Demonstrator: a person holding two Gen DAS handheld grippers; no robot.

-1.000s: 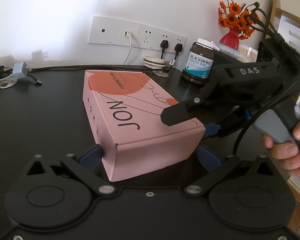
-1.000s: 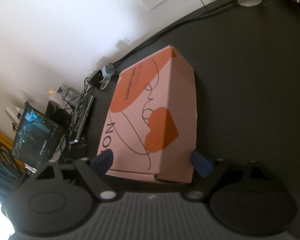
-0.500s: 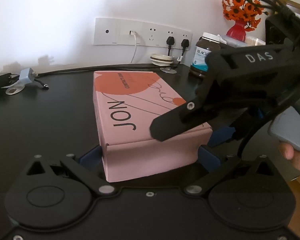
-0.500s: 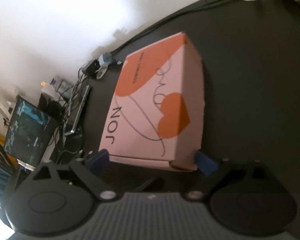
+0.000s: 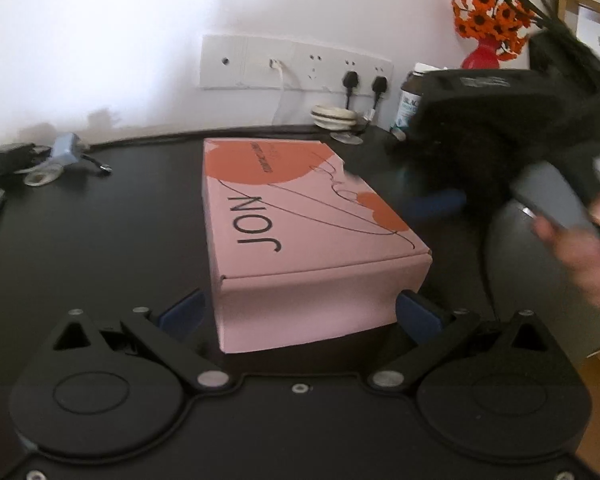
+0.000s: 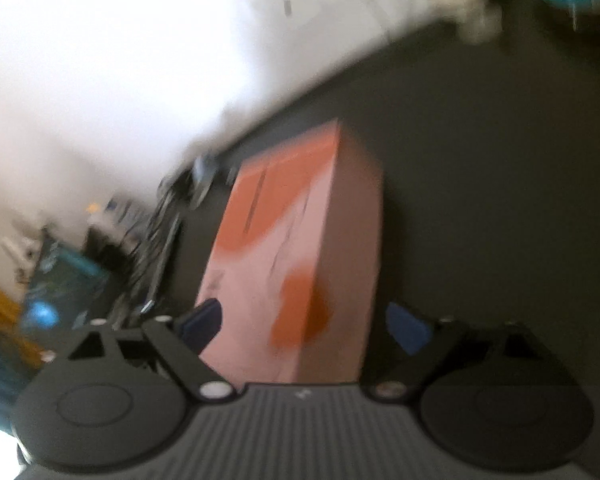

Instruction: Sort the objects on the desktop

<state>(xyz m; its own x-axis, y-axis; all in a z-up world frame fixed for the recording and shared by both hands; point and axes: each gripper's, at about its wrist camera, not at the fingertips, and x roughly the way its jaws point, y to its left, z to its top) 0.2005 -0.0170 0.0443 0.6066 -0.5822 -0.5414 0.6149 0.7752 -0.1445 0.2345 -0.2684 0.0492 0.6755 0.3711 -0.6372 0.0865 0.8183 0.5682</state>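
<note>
The pink box point(image 5: 300, 236) lies flat on the black counter point(image 5: 100, 240), its lid printed with "JON", orange patches and a thin looping line. Its near end sits between the blue pads of my left hand-held gripper point(image 5: 300, 312). The jaws stand wide, one pad at each near corner of the box, close to the cardboard; whether they touch it I cannot tell, and they are not squeezing it.

My right hand-held gripper point(image 6: 304, 324) shows the same box point(image 6: 300, 260) from its own camera, badly blurred. Its jaws are spread too, the left pad right against the box's side and the right pad a little clear of it. In the left view that gripper point(image 5: 436, 204) is a dark smear just right of the box, with my right hand point(image 5: 580, 248) on its grey handle.

Farther back on the counter, a brown supplement bottle point(image 5: 410, 104) stands near the wall, partly hidden by the right gripper, and a small white dish point(image 5: 334, 114) sits beside it. A white socket strip point(image 5: 296, 64) with two black plugs runs along the wall. Orange flowers in a red vase point(image 5: 484, 48) stand at the far right. A small grey adapter point(image 5: 66, 152) with cables lies at the far left.
</note>
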